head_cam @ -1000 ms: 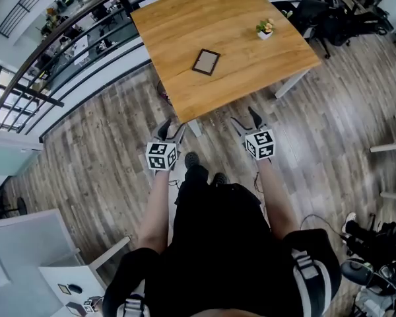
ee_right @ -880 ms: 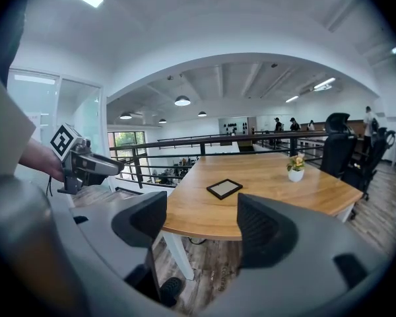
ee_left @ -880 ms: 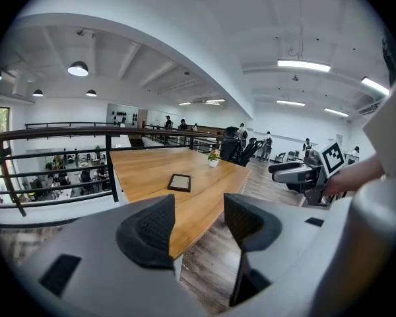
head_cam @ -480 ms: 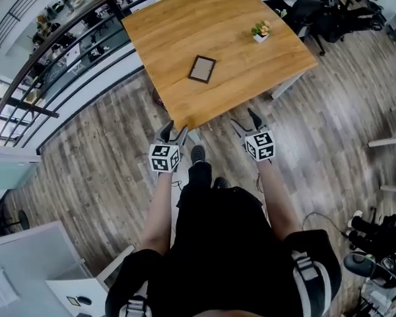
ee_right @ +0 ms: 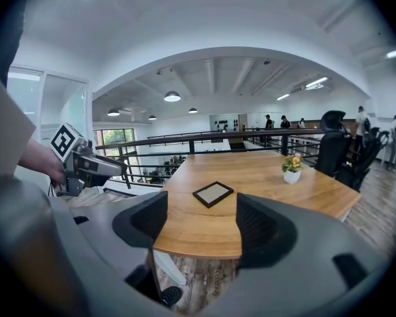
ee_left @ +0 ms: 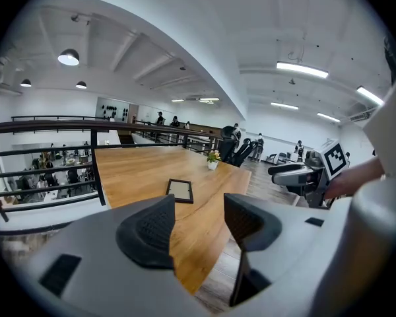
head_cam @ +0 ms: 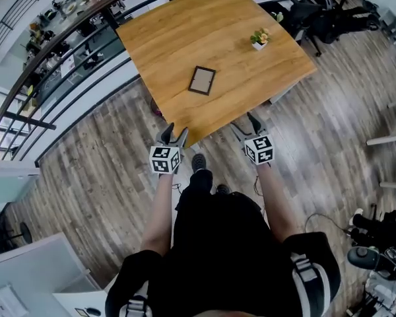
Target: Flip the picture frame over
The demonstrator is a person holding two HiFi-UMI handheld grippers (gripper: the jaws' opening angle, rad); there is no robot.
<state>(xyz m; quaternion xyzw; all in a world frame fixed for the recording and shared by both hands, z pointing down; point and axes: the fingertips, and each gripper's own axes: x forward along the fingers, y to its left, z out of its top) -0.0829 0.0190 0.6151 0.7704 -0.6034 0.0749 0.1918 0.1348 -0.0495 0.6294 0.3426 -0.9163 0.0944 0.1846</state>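
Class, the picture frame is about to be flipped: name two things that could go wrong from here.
The picture frame lies flat on the table, so the open left gripper or right gripper might slide it rather than lift an edge. A wide right reach could knock the potted plant.

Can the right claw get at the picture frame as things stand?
Likely not yet: the right claw, open and empty, hangs about at the near edge of the table, while the picture frame lies flat further in. Nothing blocks the way: only bare wood lies between, and the potted plant stands far off.
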